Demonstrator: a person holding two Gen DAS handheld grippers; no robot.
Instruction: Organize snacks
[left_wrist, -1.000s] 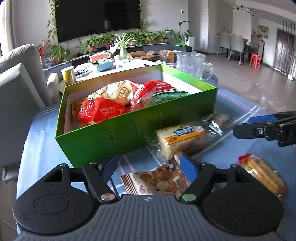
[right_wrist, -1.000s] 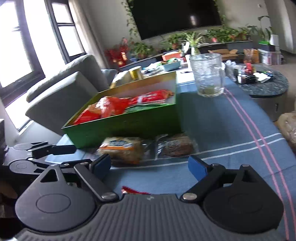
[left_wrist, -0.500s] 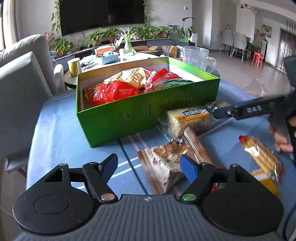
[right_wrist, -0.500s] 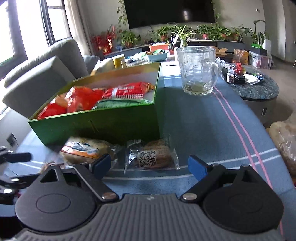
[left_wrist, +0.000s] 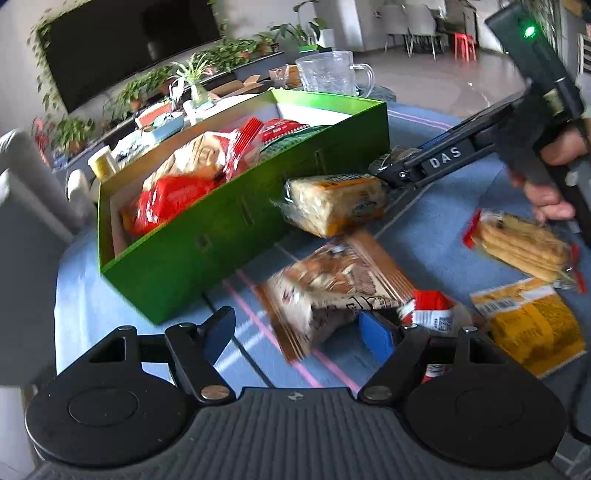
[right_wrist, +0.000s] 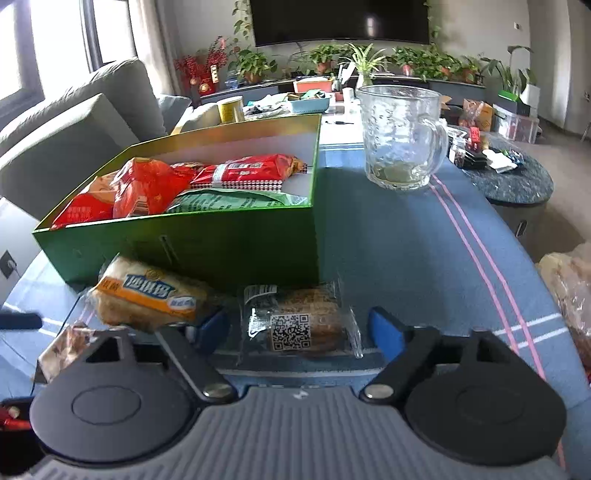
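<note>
A green box (left_wrist: 236, 236) holds red, tan and green snack packs; it also shows in the right wrist view (right_wrist: 221, 240). My right gripper (right_wrist: 299, 328) is open, its fingers either side of a clear-wrapped brown cake with a QR label (right_wrist: 295, 325) on the blue cloth. An orange-labelled bread pack (right_wrist: 147, 295) lies against the box, left of it. In the left wrist view the right gripper (left_wrist: 391, 170) reaches beside that bread pack (left_wrist: 336, 203). My left gripper (left_wrist: 299, 332) is open above a brown nut-snack bag (left_wrist: 332, 288).
A biscuit pack (left_wrist: 521, 243), a yellow pack (left_wrist: 532, 325) and a small red-white pack (left_wrist: 432, 314) lie at the right. A glass mug (right_wrist: 399, 136) stands behind the box. A sofa (right_wrist: 74, 122) is on the left, a round side table (right_wrist: 517, 181) on the right.
My right gripper has moved forward and down, so the QR-label cake now sits between its fingers. My left gripper has pulled back and tilted, and more packs show at its right.
</note>
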